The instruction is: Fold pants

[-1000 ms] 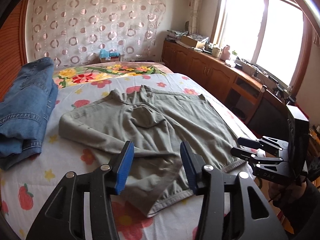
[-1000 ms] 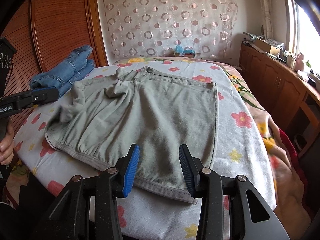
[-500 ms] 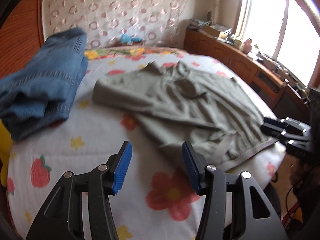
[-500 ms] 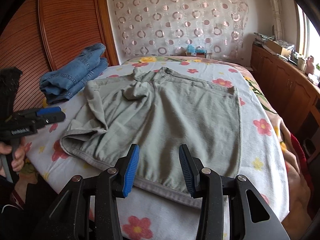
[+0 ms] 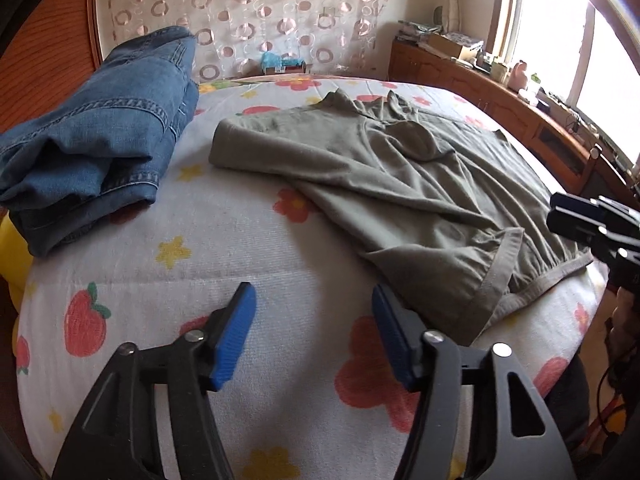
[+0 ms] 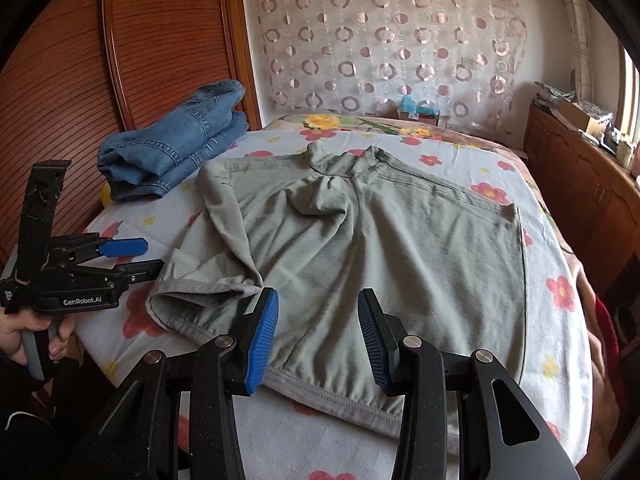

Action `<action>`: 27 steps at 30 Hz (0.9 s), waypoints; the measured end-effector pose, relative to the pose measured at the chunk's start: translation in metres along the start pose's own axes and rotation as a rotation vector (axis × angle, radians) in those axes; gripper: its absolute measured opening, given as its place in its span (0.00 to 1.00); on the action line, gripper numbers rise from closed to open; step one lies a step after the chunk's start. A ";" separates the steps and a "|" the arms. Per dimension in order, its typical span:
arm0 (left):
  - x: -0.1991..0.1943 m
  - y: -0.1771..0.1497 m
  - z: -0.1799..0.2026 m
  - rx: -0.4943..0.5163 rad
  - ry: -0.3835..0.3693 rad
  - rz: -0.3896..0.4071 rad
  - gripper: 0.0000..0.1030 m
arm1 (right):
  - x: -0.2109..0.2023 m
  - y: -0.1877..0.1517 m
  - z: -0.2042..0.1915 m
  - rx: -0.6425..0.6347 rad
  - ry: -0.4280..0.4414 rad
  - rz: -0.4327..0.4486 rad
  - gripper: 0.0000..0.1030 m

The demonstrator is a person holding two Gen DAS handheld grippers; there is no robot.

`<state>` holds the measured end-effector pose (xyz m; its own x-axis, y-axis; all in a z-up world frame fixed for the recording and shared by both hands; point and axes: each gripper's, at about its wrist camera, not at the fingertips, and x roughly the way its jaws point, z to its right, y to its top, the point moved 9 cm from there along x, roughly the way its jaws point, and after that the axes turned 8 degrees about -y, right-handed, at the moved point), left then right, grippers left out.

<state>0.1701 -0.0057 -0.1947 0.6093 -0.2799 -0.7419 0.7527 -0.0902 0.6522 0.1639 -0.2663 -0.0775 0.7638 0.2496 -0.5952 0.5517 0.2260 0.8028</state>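
Grey-green pants [image 5: 400,184] lie spread on the flowered bedspread [image 5: 240,240], with the near left corner rumpled and folded over [image 6: 224,280]. My left gripper [image 5: 312,312] hovers over bare bedspread just left of that corner. Its jaws are opening and nothing is between them. In the right wrist view the left gripper [image 6: 140,257] sits at the bed's left edge, beside the pants [image 6: 380,240]. My right gripper [image 6: 316,312] stands open above the near hem, its pads clear of the cloth. It also shows in the left wrist view [image 5: 556,216].
A folded pile of blue jeans [image 6: 180,148] lies at the far left of the bed. A slatted wooden wall [image 6: 80,100] runs along the left and a wooden sideboard [image 6: 580,184] along the right. A hand [image 6: 24,332] grips the left gripper's handle.
My left gripper has moved left and down, off the pants onto bare bedspread, and its jaws have widened. The pants' near left corner now lies bunched. My right gripper shifted slightly.
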 end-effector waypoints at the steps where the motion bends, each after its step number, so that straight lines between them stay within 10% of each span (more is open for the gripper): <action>1: 0.000 0.000 0.000 0.005 0.000 0.002 0.68 | 0.001 0.000 0.000 0.002 0.005 -0.001 0.41; 27: -0.029 -0.010 -0.007 -0.028 0.013 0.080 0.78 | 0.057 0.004 -0.045 -0.039 0.131 -0.124 0.37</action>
<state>0.1466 0.0095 -0.1806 0.6709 -0.2723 -0.6897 0.7080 -0.0414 0.7050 0.1948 -0.2092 -0.1098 0.6394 0.3374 -0.6909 0.6236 0.2980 0.7227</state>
